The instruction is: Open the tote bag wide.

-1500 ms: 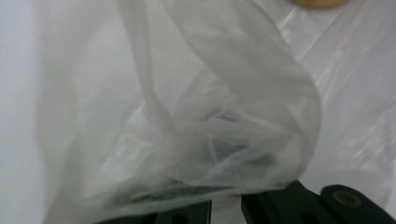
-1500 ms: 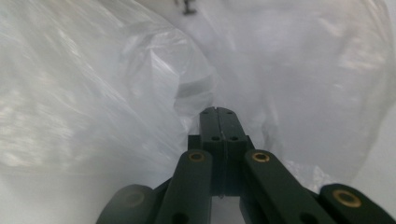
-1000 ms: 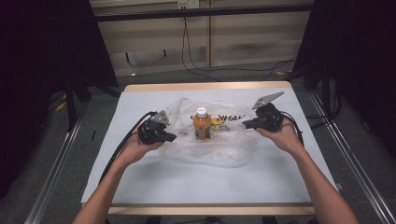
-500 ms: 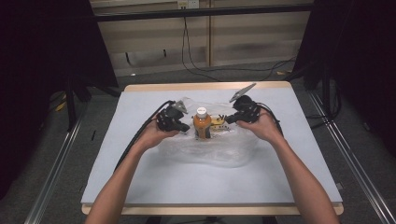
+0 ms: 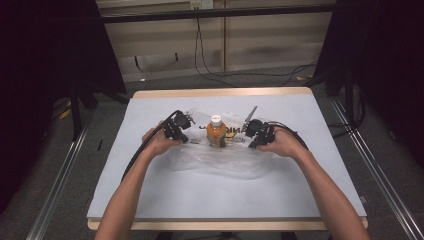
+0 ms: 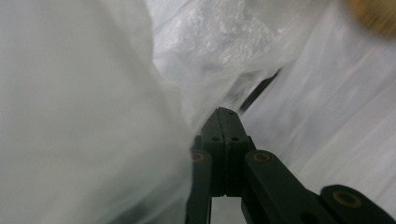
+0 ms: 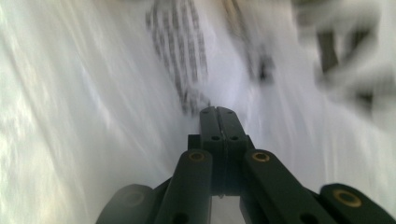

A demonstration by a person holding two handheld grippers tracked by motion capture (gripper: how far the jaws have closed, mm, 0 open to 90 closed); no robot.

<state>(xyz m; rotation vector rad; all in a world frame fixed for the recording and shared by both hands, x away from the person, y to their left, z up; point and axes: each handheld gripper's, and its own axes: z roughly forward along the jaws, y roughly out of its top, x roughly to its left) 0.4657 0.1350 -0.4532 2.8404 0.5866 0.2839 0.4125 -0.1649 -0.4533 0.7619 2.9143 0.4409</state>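
Observation:
An orange bottle [image 5: 216, 131] with a white cap stands upright inside a crumpled clear plastic bag [image 5: 220, 161] at the middle of the table. My left gripper [image 5: 186, 122] sits just left of the bottle at the bag's edge. In the left gripper view its jaws [image 6: 226, 112] are pressed together with bag film [image 6: 93, 116] bunched against them, and the bottle [image 6: 373, 14] is an orange blur at top right. My right gripper [image 5: 249, 132] is just right of the bottle. Its jaws [image 7: 217, 110] are pressed together on the printed film [image 7: 182, 56].
The white-topped table [image 5: 310, 115] has a wooden rim. Black cables [image 5: 210, 60] trail over the floor behind it. Metal rails [image 5: 60, 190] run along both sides, with dark curtains beyond.
Both grippers have moved inward and slightly away from me, closing in on the bottle from each side. The bag has bunched up around the bottle.

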